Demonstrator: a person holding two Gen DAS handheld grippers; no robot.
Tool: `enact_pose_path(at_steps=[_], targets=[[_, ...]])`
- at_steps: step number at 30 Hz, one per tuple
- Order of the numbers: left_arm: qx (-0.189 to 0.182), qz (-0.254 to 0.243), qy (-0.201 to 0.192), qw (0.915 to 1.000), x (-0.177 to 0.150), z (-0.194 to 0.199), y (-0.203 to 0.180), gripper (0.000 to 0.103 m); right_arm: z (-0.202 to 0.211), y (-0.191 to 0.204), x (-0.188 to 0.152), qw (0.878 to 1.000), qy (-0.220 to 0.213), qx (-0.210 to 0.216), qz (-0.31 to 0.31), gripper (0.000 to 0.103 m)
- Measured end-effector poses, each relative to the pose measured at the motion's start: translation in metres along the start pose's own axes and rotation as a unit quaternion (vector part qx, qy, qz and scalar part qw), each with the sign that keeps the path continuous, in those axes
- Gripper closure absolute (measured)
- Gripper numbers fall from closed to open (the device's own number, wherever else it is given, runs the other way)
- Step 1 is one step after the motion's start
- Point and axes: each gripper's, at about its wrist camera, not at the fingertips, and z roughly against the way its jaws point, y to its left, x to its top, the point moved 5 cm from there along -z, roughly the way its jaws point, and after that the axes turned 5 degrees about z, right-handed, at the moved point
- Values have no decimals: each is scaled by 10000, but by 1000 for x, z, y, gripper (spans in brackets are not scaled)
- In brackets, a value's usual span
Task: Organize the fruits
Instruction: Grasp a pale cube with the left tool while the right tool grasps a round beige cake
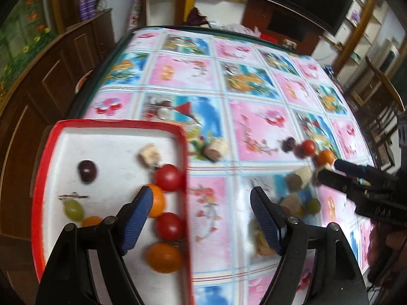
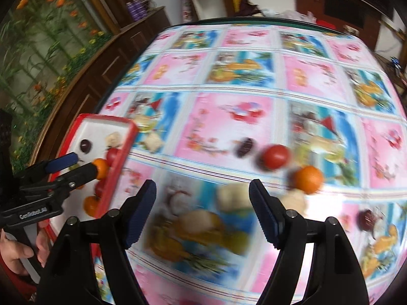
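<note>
Between my left jaws nothing is held; the left gripper [image 1: 202, 198] stands wide, straddling the right rim of the red tray [image 1: 45, 157], one blue pad over the fruit inside, the other over the patterned counter [image 1: 257, 127]. Inside the tray, near that pad, lie an orange fruit [image 1: 157, 200] and two red tomatoes [image 1: 169, 178], with another orange one [image 1: 164, 258] nearer me. Farther left in the tray sit a dark grape [image 1: 87, 170] and a green grape [image 1: 73, 209]; a pale chunk [image 1: 150, 153] lies at the far side.

My right gripper [image 2: 203, 190] is also wide and empty, hanging over the cloth well right of the tray. Beyond its jaws, loose on the counter, a dark grape [image 2: 244, 147], a red tomato [image 2: 276, 156] and an orange fruit [image 2: 308, 179] lie in a slanting row. Everything under the right jaws is blurred.
</note>
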Motion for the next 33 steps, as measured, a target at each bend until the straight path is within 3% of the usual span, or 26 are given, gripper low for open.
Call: enact_pose_path(at_steps=[9,14,23,26,28,30,33], targets=[[-321,-643,337,9968,-20,-18,-51,24,16,-65,-26,9971,37,-319,-685,27],[-531,-1070,545,9913,-33,-31,-77,24,15,-77,-36,9962,74,-370,-790,27],[-662,-1122,714,9889,-36,-49,-87,27,-6,-79,-37,9950,250,-300,-923,37],[-677,-1182,714,9881,-34,-53,-90,35,-12,-77,-36,9951,289,-337,-883,39],[-681,-1247,752,9870,-34,-57,-94,48,-17,-76,-35,9952,330,-373,-838,42],[-737,-1318,750,9857,-34,-59,-98,51,-21,-76,-35,9952,386,-391,-815,45],[-760,-1501,829,9823,-39,-63,-107,74,-25,-74,-35,9954,431,-474,-708,54]])
